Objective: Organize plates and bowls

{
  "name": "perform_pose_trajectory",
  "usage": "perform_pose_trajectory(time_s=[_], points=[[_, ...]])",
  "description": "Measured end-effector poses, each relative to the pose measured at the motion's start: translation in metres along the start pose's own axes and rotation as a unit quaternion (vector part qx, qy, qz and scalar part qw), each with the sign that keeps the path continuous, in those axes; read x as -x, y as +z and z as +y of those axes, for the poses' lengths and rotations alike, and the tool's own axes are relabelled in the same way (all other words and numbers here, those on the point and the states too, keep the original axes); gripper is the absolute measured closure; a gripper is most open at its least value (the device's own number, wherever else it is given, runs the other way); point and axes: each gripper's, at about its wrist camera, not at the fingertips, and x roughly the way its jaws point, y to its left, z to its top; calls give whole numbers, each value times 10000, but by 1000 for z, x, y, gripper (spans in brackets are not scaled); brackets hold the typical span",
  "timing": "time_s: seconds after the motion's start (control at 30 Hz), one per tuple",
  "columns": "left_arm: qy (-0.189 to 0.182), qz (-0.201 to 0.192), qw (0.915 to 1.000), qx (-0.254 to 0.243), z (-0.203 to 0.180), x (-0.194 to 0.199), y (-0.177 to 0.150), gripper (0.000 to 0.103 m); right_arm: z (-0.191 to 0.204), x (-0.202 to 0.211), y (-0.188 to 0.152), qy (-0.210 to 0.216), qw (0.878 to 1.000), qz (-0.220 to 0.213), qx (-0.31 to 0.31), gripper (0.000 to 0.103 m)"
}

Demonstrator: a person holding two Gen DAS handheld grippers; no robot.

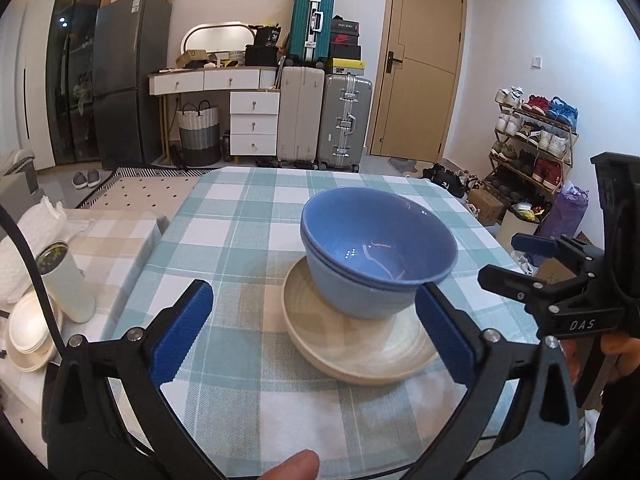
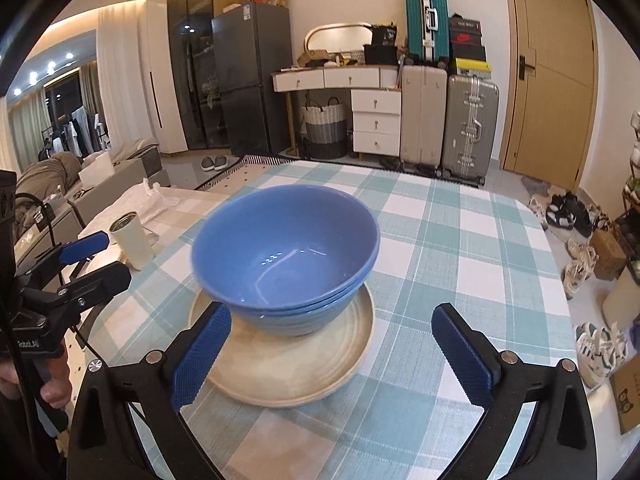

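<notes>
Both grippers [image 1: 312, 332] [image 2: 332, 356] spread wide and empty, blue bowls [image 2: 286, 256] nested on beige plate [image 2: 280, 368], just ahead of fingertips, untouched

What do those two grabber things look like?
Both are black frames with silver bolts and two fingers tipped with bumpy blue pads. The left gripper has thin black cables looping beside it. The right gripper shows white letters, DAS, on its side in the left wrist view. A person's hand grips the left one's handle; no sleeve shows.

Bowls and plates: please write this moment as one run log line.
bowls: nested, on plates | left gripper: open, empty | right gripper: open, empty
</notes>
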Motion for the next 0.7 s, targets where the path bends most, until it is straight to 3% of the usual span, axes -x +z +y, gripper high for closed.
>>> perform_pose_trajectory(time_s=[0.4, 0.7], points=[[16, -189, 9998, -52, 16, 58, -51, 2, 35, 56, -47, 154, 9984, -509, 205, 1], [-22, -501, 9986, -146, 9, 28, -69, 2, 39, 48, -75, 282, 9972, -667, 202, 1]])
